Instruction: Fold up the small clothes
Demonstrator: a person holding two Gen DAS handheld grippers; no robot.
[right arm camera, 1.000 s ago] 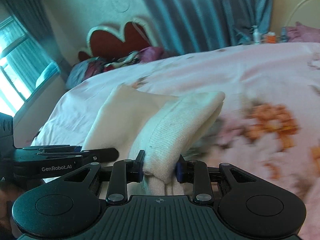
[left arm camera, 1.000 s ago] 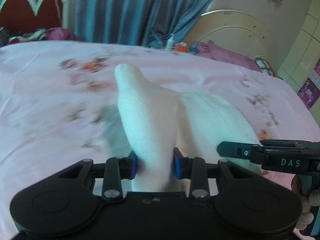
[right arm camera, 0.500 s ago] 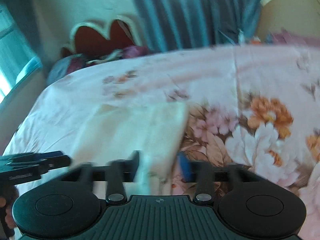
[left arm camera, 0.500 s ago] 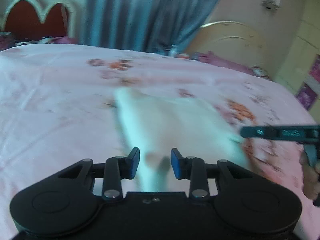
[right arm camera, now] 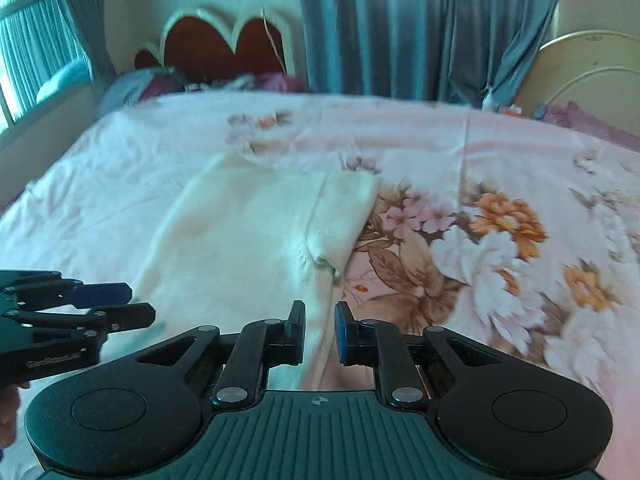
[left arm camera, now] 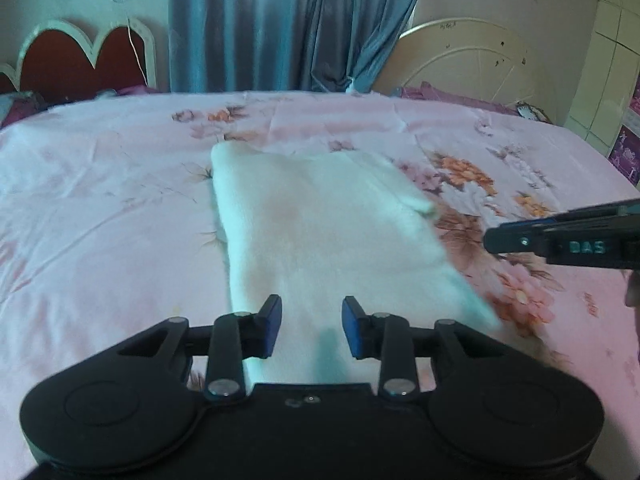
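Observation:
A white knit garment lies flat on the pink floral bedsheet, its near edge running back under both grippers. My left gripper has its blue pads on that near edge, with cloth filling the gap between them. In the right wrist view the same garment shows a folded cuff on its right side. My right gripper is shut narrowly on the garment's near right edge. The left gripper shows at the left of that view, and the right gripper at the right of the left wrist view.
The bed stretches far ahead and to both sides. A red scalloped headboard with piled bedding stands at the far left. Blue curtains and a cream rounded bed frame stand behind. A hand shows at the right edge.
The garment stood raised and bunched in both grippers before; now it lies spread flat on the sheet. Both grippers have drawn back along the bed. The right jaws stand narrower.

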